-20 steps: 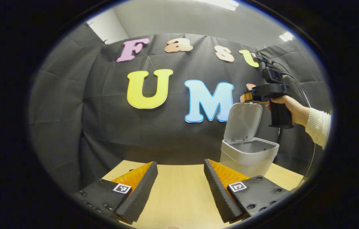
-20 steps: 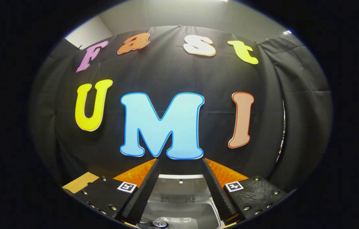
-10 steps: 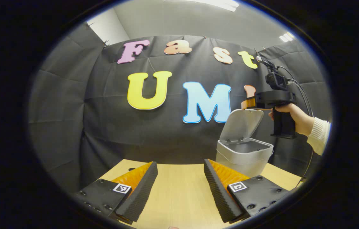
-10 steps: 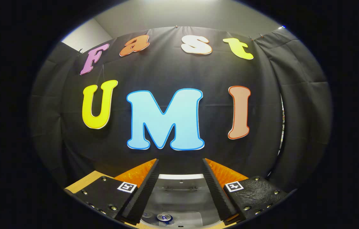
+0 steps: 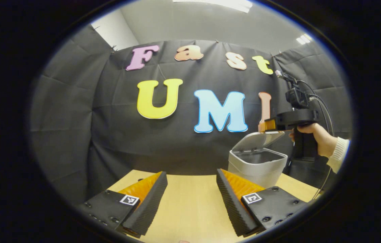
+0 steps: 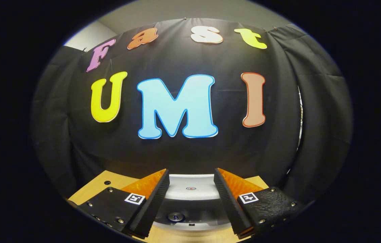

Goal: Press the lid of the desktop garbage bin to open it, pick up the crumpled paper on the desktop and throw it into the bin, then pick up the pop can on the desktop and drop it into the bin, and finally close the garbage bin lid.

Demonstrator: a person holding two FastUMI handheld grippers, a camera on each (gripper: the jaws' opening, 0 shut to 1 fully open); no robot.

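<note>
Lid (image 5: 258, 137) lowered under right hand-held gripper (image 5: 267, 125) (jaws apart).

Light comes from above: a bright white ceiling light panel (image 5: 226, 4) glares at the top of the left gripper view, well above that gripper's fingers, and a smaller one (image 5: 304, 38) shines up to their right. The booth is moderately dim; the black cloth soaks up light. The pale wooden tabletop (image 5: 190, 206) between the fingers is evenly lit, with soft shadows. Fisheye distortion bows the cloth's folds and the table edge, most strongly toward the rim. In the right gripper view the grey plastic bin lid (image 6: 190, 185) just ahead of the fingers looks slightly soft; the rest is fairly sharp.
</note>
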